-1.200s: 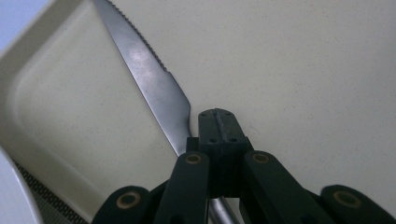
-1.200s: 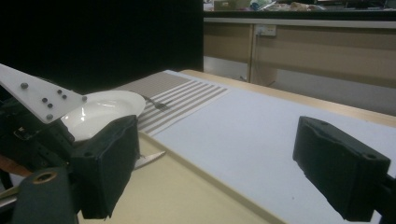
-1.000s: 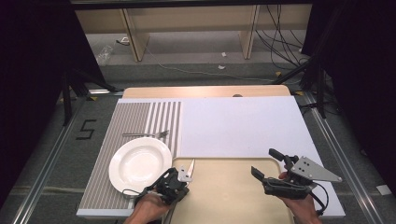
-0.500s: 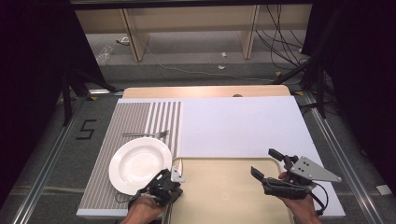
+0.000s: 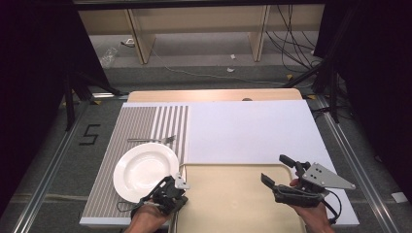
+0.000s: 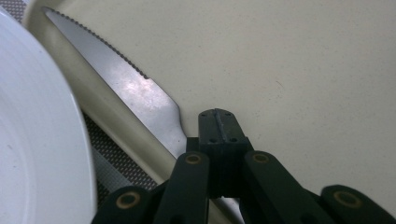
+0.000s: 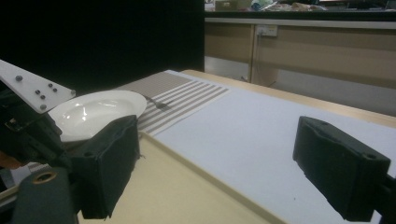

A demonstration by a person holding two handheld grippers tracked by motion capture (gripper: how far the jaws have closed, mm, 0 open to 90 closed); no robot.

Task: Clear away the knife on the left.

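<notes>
The left hand-held gripper (image 6: 218,122) has its jaws fully closed, clamped on the handle of a knife (image 6: 126,88) whose serrated blade lies along the left rim of the beige tray (image 5: 233,194), just beside the white plate (image 5: 143,170). The right hand-held gripper (image 5: 277,171) hovers with its jaws wide apart over the tray's right side, holding nothing. A fork (image 5: 150,140) lies on the striped mat (image 5: 141,121) of the worktop, beyond the plate.

A lab or recording studio: black curtains (image 5: 29,73) flank the table (image 5: 252,126), loose cables (image 5: 286,43) trail on the grey carpet (image 5: 204,63), beside tripod legs (image 5: 320,73).
</notes>
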